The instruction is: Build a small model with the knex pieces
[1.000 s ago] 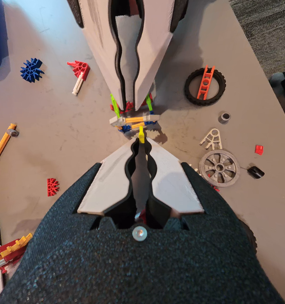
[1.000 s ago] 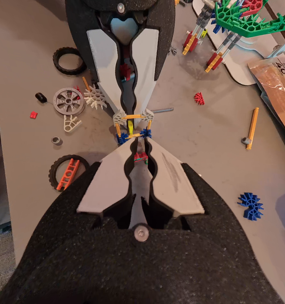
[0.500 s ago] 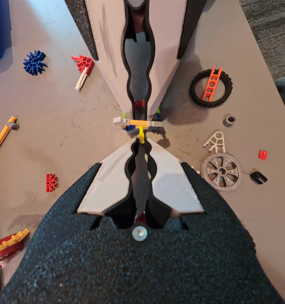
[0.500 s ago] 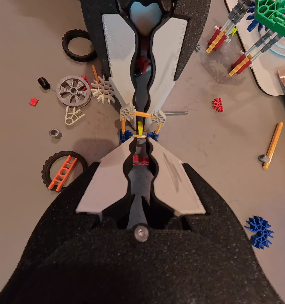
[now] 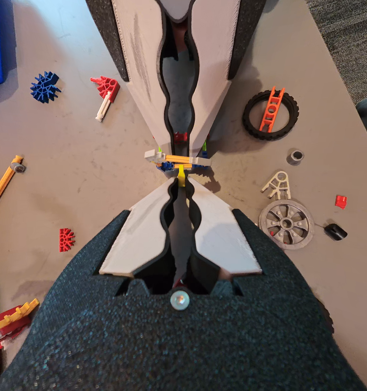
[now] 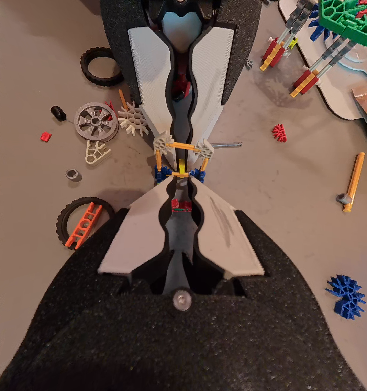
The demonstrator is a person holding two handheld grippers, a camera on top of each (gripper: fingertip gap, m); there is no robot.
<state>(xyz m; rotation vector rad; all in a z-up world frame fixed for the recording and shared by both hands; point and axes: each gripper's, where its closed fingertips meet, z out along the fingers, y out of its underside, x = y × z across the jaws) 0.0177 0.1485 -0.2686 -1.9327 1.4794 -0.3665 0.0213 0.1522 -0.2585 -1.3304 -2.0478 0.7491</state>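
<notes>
A small frame of yellow rods with grey and blue connectors [image 6: 181, 146] hangs between my two grippers, which face each other tip to tip above the grey table [image 5: 93, 190]. My left gripper [image 5: 181, 183] is shut on a yellow clip [image 5: 181, 177] that sits on the frame's near rod [image 5: 178, 157]. My right gripper [image 6: 181, 181] is shut on the frame's other end, with a red connector [image 6: 181, 206] between its fingers. In the right wrist view the left gripper [image 6: 181, 163] reaches in from the top behind the yellow clip [image 6: 181, 167]. In the left wrist view the right gripper [image 5: 181, 148] comes down from above.
Loose parts lie around: a black tyre with an orange ladder piece [image 5: 270, 115], a grey wheel hub [image 5: 286, 224], a grey spacer [image 5: 295, 157], blue connectors [image 6: 347, 296], a yellow rod [image 6: 353, 182], a red connector [image 5: 66, 240]. A larger model on a white board [image 6: 337, 88] stands far right. My two grippers' fingertips are within a few centimetres of each other.
Both grippers stayed shut and tilted the frame: it now looks edge-on from the left wrist and more face-on from the right wrist. The table parts look nearer.
</notes>
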